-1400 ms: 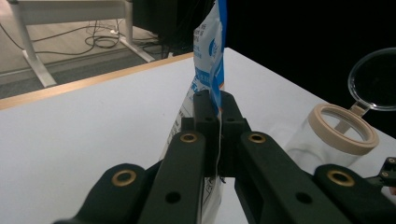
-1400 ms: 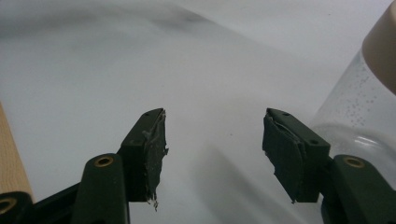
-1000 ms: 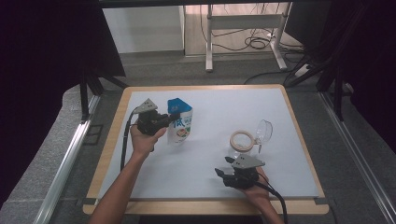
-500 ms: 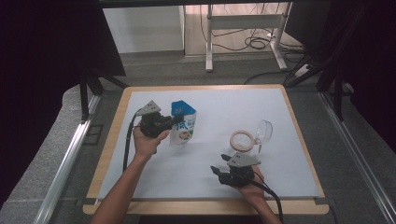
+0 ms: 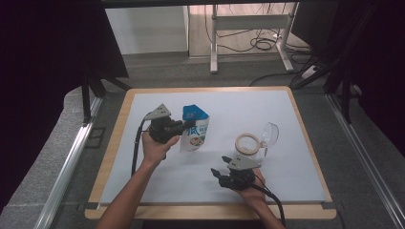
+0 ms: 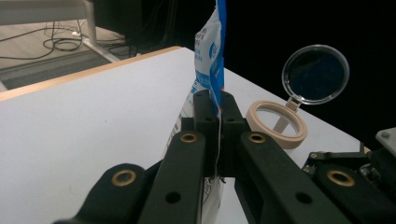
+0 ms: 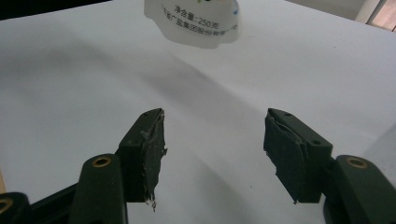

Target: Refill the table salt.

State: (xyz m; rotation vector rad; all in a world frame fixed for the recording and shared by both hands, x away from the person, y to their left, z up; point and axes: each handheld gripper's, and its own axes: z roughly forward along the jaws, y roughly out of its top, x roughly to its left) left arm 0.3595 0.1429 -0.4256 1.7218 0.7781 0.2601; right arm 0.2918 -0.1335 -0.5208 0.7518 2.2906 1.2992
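Counter (image 5: pixel 157 191): white sheet on a wood-edged top, seen from above with both forearms coming in from the near edge.
Pouch (image 5: pixel 195 129): held upright near the middle-left of the counter, long axis vertical, bottom just above or on the sheet; which could not be told.
Jar (image 5: pixel 249 143): a beige ring with its clear lid (image 5: pixel 270 134) hinged open, set on the counter to the right of the pouch and well apart from it.
Left gripper (image 5: pixel 184 125): fingers (image 6: pixel 205 112) pressed together on the pouch's edge seam, the pouch gripped from its left side.
Right gripper (image 5: pixel 217 174): fingers (image 7: pixel 148 140) spread with nothing between them, held low at the near side, pointed leftward.
Key relation: the pouch's bottom (image 7: pixel 194 25) lay ahead of the spread fingers and apart from them; the jar lay beyond and beside the right hand, nearer to it than to the left.
Judgement: the pouch would probably need to be carried rightward toward the open jar, or met by the free fingers.
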